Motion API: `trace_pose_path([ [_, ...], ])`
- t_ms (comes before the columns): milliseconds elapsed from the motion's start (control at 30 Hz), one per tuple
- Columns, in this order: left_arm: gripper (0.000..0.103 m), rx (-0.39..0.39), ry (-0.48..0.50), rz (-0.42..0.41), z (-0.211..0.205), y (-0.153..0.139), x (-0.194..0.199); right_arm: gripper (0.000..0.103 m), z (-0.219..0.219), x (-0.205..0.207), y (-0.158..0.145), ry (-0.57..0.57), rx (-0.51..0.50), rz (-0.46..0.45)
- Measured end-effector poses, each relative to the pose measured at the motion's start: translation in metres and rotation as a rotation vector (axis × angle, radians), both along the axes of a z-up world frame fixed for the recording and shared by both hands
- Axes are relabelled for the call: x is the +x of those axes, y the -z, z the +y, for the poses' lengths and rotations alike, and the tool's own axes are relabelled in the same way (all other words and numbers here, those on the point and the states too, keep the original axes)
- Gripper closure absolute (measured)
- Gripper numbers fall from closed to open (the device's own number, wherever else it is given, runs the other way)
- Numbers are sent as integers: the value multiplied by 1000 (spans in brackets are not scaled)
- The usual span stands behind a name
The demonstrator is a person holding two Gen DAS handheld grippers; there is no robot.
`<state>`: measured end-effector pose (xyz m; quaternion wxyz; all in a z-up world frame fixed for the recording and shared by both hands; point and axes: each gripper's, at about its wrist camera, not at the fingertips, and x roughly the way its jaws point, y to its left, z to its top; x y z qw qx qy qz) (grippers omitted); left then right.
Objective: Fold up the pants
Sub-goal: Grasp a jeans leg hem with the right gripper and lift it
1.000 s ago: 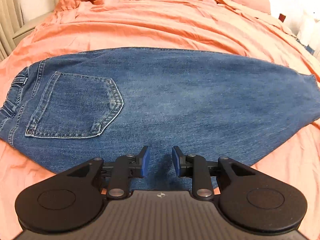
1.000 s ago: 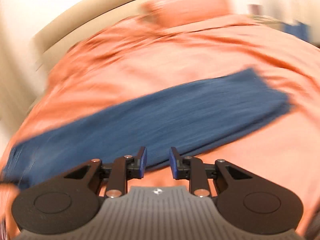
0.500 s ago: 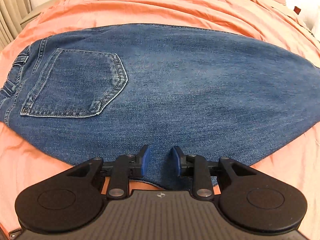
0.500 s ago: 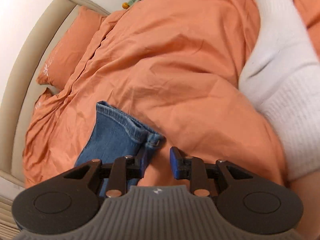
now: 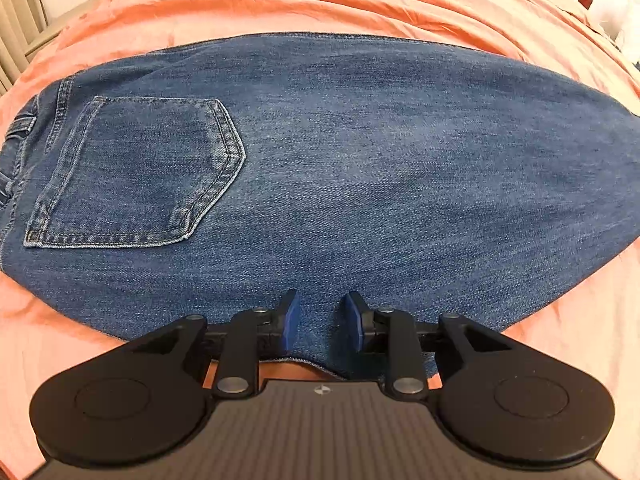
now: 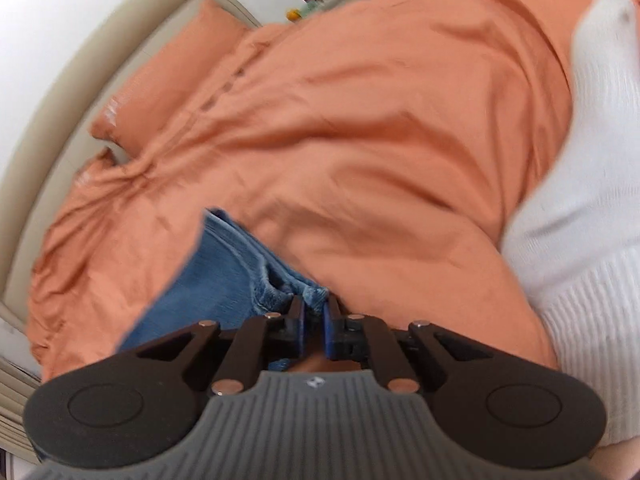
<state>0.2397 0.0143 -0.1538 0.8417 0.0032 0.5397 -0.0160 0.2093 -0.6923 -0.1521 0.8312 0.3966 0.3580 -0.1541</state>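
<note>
One white sock point(image 6: 580, 240) lies on the duvet point(image 6: 360, 140) beside the pants point(image 6: 224, 280).

Left gripper point(image 5: 320, 322) points steeply downward, jaws partly apart, nothing pinched between the pads. Right gripper point(image 6: 314, 330) angled downward; jaws have just closed, pinching denim at the tips

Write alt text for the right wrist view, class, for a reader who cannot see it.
The right gripper is shut on the hem corner of the blue jeans, which lie on an orange duvet. A white ribbed sock on a person's foot fills the right edge, and an orange pillow rests by a beige headboard.
</note>
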Motion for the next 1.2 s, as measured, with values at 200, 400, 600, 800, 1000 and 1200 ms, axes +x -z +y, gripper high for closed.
trace_pose_path([
  [200, 69, 11, -3, -6, -1, 0, -1, 84, 0, -3, -3, -5, 8, -20],
  [400, 70, 13, -6, -9, -2, -2, -3, 83, -2, -24, -27, 22, 32, -115],
  [600, 70, 15, -14, -9, -2, -2, -4, 78, 4, -7, -11, 29, 140, -100],
  [800, 69, 17, 1, -2, -1, -2, -2, 103, 6, -10, -18, 45, 152, -138],
  [1000, 69, 33, 29, 17, -4, 0, 4, 103, 10, -9, -17, 34, 53, -63],
  [1200, 69, 59, 57, 4, -9, -15, 10, 97, 8, -7, -6, 44, 77, -29],
])
